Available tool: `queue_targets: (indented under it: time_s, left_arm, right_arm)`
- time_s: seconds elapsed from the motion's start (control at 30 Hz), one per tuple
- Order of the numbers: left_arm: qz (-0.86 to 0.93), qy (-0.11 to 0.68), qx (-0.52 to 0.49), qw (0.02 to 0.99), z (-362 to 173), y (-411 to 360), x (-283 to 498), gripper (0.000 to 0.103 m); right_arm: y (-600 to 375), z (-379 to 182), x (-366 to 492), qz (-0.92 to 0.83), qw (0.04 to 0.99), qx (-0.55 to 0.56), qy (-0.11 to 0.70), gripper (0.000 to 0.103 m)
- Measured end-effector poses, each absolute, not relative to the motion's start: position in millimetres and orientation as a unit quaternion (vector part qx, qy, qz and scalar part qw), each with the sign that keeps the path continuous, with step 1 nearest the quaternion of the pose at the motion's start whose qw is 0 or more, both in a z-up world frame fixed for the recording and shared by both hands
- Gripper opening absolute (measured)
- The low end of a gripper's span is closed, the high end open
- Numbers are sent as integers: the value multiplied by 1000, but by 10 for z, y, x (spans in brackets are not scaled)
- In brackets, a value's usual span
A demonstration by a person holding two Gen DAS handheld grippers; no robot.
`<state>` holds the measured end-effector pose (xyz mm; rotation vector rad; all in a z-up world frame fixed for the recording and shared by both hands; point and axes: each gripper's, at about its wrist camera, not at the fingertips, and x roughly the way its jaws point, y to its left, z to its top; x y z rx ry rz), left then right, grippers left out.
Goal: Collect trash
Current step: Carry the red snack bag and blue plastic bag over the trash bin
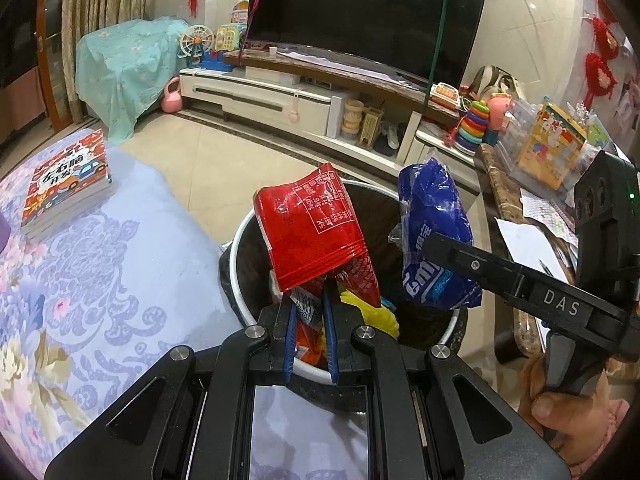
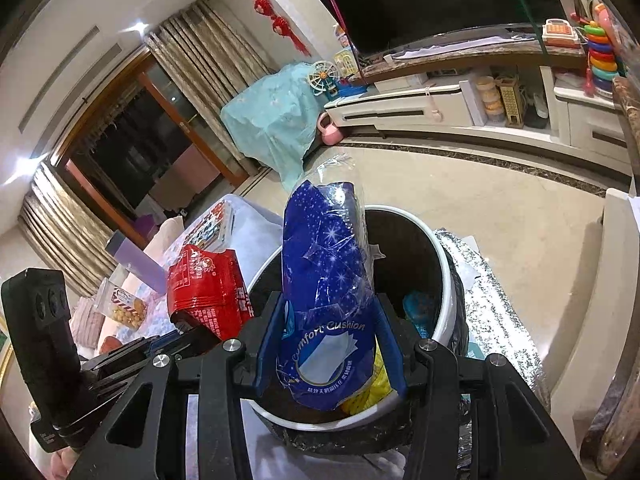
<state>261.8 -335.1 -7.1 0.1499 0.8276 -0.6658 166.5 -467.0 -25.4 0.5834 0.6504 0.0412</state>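
left gripper [image 1: 308,312] clamped on red snack bag [image 1: 316,228], long axis up and tilted left, over bin | trash bin [image 1: 240,240] white rim, dark liner, holds yellow wrapper [image 1: 380,316] | right gripper [image 2: 330,344] clamped on blue tissue pack [image 2: 324,280], upright above bin

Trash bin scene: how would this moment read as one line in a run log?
left gripper: shut on red wrapper | right gripper: shut on blue wrapper | both over trash bin | not yet dropped
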Motion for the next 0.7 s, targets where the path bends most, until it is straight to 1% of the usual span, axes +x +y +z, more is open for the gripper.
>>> queue_targets:
  time_s: [0.7]
  left_arm:
    - [-313, 408, 87, 853, -174, -3489, 2743, 11]
  right_arm:
    - [-4648, -306, 1756, 11, 900, 280, 333, 47]
